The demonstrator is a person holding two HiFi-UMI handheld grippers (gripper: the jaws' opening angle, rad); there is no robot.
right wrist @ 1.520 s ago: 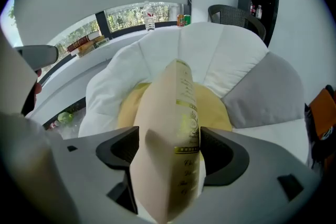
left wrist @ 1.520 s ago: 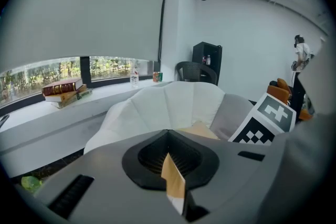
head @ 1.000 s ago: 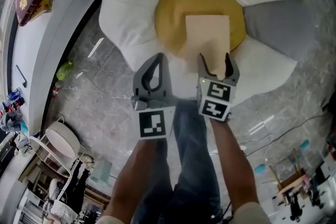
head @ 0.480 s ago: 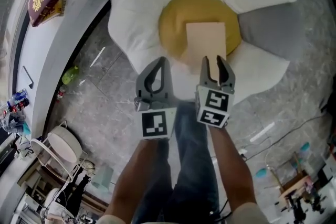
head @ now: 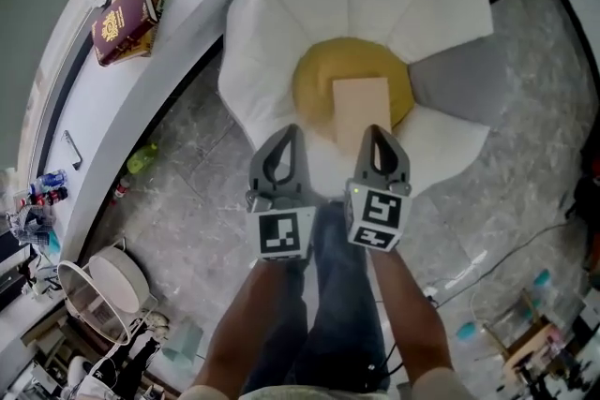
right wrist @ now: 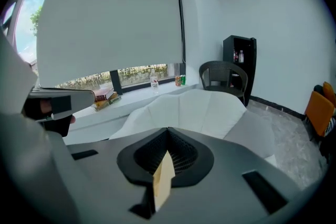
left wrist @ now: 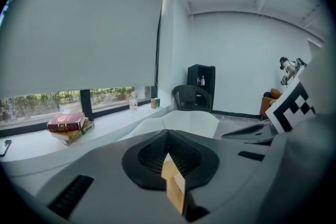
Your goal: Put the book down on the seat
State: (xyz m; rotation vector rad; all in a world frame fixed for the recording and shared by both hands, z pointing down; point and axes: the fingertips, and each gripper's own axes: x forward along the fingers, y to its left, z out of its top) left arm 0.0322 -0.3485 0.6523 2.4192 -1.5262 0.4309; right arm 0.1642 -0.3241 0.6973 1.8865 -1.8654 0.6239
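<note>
The right gripper has just been closing its jaws; they now meet at the tips with nothing between them. The left gripper, just beside it, also has its jaws together and holds nothing. Both hang on the person's side of the yellow centre of the flower-shaped seat, clear of it.

The book lies flat on the yellow centre, toward its right half, its near short edge at the centre's rim closest to the grippers. So the task looks done.

The book appears thin and plain-covered, probably light and fairly stiff. The cushion under it looks soft, so pressing down would likely sink it rather than pin it. A pinch across the near short edge seems the easiest hold.
</note>
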